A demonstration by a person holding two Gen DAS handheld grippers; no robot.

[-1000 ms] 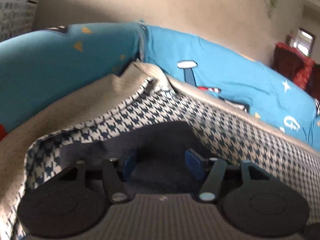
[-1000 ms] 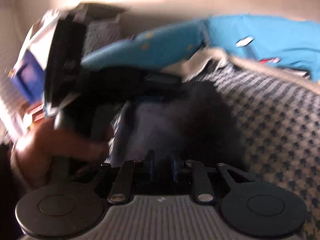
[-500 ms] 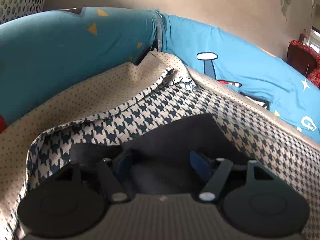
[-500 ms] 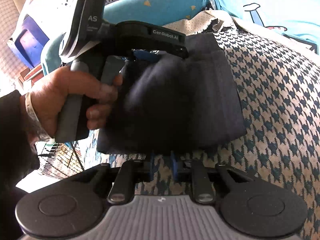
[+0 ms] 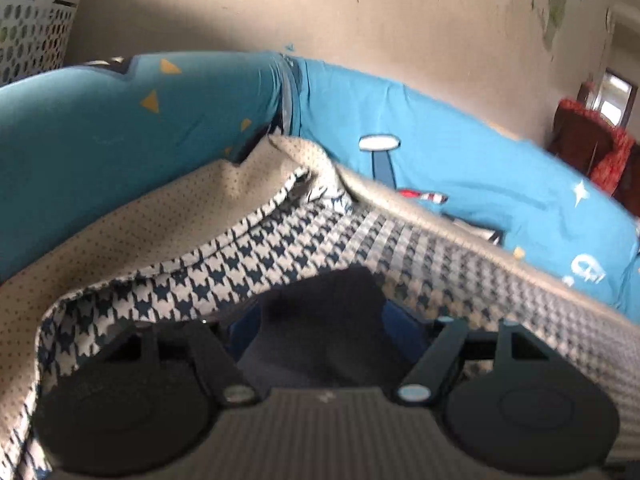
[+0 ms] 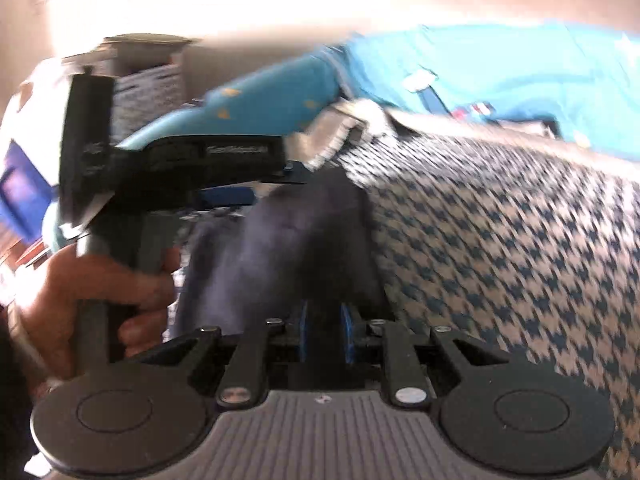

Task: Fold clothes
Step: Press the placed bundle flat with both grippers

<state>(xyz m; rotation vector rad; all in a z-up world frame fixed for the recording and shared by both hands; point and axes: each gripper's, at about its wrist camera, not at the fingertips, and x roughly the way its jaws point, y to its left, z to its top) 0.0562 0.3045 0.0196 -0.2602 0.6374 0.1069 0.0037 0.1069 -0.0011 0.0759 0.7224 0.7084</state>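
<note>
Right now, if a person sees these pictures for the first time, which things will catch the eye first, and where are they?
The dark navy folded cloth in the middle draws the eye first: the right tool is shut on its near edge, while the left tool comes in from the left, held by a hand. Under it spreads a blue-and-cream houndstooth blanket, and behind lies a bright turquoise bedsheet with small printed shapes.

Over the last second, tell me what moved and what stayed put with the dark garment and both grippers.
The right hand-held gripper swung back in close to the dark navy garment after pulling away half a second ago, and its jaws stay nearly shut on the hem. The left hand-held gripper keeps its open jaws around the same cloth. The houndstooth blanket and blue cartoon bedsheet lie as before.
</note>
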